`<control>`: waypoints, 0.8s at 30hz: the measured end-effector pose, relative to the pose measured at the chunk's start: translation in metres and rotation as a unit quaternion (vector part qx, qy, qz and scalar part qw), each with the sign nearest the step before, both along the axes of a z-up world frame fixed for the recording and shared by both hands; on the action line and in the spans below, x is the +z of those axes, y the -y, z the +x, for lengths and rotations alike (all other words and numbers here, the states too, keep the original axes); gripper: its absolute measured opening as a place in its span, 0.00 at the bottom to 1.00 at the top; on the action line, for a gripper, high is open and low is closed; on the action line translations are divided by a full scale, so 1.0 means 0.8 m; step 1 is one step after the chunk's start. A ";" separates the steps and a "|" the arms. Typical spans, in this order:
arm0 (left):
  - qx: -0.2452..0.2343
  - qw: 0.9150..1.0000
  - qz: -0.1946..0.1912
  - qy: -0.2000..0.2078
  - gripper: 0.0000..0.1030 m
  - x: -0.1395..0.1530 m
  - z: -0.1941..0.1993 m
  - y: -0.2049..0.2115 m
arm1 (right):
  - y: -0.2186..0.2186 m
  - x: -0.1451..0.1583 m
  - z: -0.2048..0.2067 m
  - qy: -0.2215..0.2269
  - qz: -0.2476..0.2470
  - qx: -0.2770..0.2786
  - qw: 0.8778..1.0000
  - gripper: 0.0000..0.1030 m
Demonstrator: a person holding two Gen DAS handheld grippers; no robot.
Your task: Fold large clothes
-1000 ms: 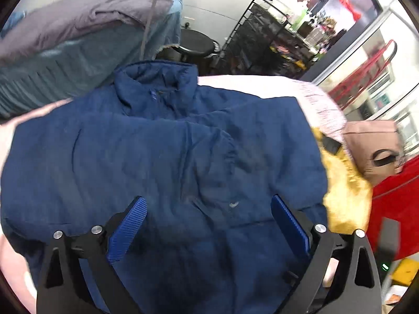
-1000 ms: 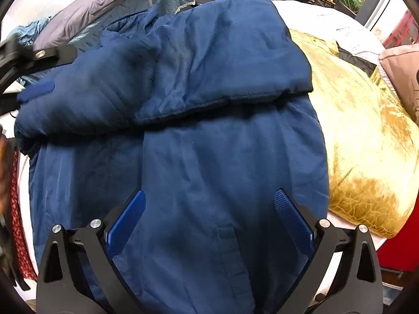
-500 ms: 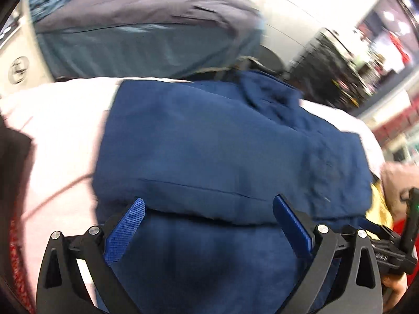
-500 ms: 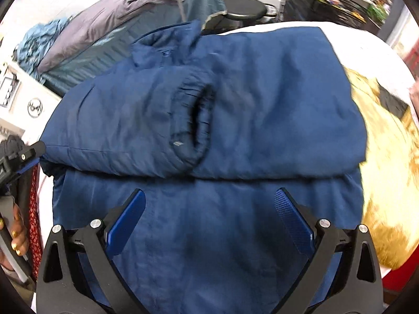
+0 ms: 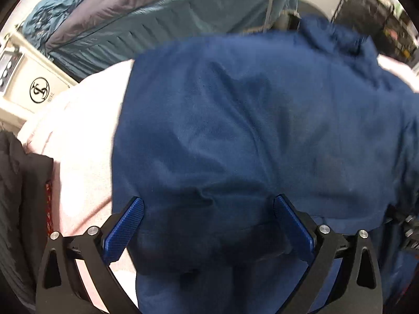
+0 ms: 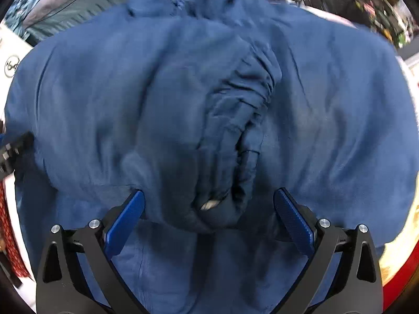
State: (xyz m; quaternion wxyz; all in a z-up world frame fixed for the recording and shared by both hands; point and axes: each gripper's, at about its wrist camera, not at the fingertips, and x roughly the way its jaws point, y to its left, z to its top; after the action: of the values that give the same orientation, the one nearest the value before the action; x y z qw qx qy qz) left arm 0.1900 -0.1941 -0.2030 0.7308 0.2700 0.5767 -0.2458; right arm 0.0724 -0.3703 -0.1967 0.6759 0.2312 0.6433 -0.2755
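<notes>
- Bedding in pale pink (image 5: 78, 141) carries everything; we see it bare only along its left edge, and at the far edge a teal and grey quilt (image 5: 162, 23) is heaped.
- Our navy jacket (image 6: 104, 99) covers most of that pink surface, its collar (image 6: 157, 2) toward the far edge and its hem toward us.
- Both sleeves lie folded in across the chest, so we judge the first folds done. A gathered cuff (image 6: 246, 120) rests on top at the middle, just ahead of our right tool.
- What is left, as we read it, is doubling the body: the lower part (image 6: 167, 269) lies flat and single under the sleeve layer, near the close edge.
- Our left gripper (image 5: 209, 209) has its blue pads spread wide apart, holding nothing, over the folded sleeve edge near the jacket's left side.
- Our right gripper (image 6: 209, 201) is likewise spread wide and empty, poised over the cuff without clamping it.
- A yellow fabric (image 6: 398, 251) peeks out at the right edge.
</notes>
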 end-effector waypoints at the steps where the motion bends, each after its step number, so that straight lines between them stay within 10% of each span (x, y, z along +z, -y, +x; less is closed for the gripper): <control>1: -0.006 1.000 0.004 0.003 0.95 -0.005 -0.001 0.002 | 0.001 -0.004 0.001 0.005 -0.003 -0.001 1.000 0.95; 24: -0.027 0.999 -0.016 0.026 0.95 -0.033 0.002 0.008 | -0.011 -0.034 0.015 -0.001 -0.051 0.001 0.999 0.96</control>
State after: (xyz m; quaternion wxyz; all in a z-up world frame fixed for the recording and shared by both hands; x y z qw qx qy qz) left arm 0.1912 -0.2006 -0.2294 0.7431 0.2800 0.5459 -0.2672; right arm 0.0848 -0.3612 -0.2237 0.6863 0.1954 0.6298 -0.3069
